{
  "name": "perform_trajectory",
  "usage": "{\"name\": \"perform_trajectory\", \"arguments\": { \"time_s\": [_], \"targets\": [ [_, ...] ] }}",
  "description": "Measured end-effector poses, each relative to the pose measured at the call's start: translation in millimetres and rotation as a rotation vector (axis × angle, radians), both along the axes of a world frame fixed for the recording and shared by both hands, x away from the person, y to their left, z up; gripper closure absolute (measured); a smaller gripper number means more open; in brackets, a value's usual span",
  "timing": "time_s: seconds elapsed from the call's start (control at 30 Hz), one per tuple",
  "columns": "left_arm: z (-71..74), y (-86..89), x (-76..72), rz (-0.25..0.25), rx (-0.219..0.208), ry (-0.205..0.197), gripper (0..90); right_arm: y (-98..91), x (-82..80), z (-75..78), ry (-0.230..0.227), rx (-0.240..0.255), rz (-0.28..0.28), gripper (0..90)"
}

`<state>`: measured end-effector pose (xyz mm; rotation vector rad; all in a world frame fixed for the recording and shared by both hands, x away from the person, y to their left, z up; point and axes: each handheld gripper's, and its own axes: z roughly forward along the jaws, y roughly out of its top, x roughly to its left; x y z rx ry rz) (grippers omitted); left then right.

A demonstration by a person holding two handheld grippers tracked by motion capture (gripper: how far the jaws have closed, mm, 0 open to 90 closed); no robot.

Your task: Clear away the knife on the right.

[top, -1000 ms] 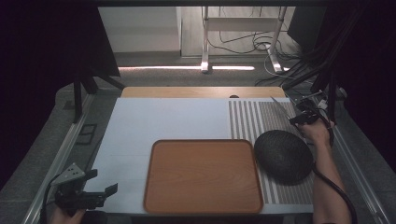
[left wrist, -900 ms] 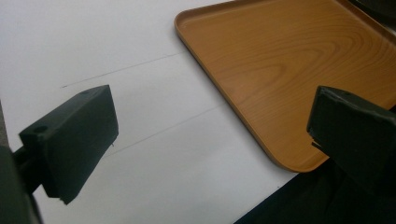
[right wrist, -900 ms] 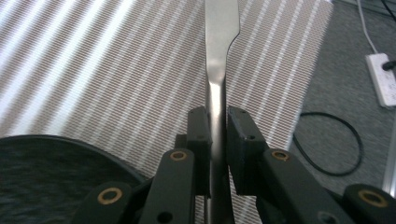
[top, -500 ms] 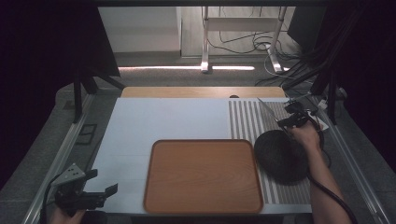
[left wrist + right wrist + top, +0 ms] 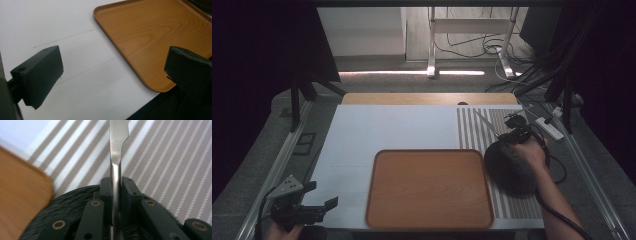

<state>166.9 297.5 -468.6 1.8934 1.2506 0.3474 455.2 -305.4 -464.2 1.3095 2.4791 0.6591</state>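
Note:
My right gripper (image 5: 511,134) is shut on a flat silver metal utensil (image 5: 486,123), held by a hand above the far rim of a round black plate (image 5: 512,170). In the right gripper view the utensil (image 5: 119,137) sticks straight out from between the pressed pads of the gripper (image 5: 116,185), over the plate (image 5: 62,203) and the striped mat (image 5: 170,157). My left gripper (image 5: 321,196) rests open at the near left corner. Between its wide-apart jaws, the left gripper (image 5: 113,72) has only white table top (image 5: 50,25) and a corner of the wooden tray (image 5: 155,32).
The brown wooden tray (image 5: 429,187) lies near the table's front middle, close beside the black plate. A striped placemat (image 5: 469,127) covers the right part of the white table (image 5: 387,127). Metal rails run along both table sides; cables hang at the far right.
The right hand has carried the utensil leftward and nearer, from the mat's right edge to above the black plate's far rim. The left gripper has stayed put.

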Motion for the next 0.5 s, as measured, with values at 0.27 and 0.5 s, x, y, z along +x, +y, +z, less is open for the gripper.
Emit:
{"name": "perform_trajectory", "arguments": {
  "time_s": [0.27, 0.5],
  "targets": [
    [0.0, 0.0, -0.1, -0.001, 0.002, -0.001, 2.1, 17.3, -23.3, 0.7, 0.008, 0.013, 0.048, 80.3],
    [0.1, -0.3, -0.1, -0.003, 0.003, -0.001, 2.2, 37.5, -53.1, 1.1, 0.015, 0.045, 0.113, 80.2]
  ]
}}
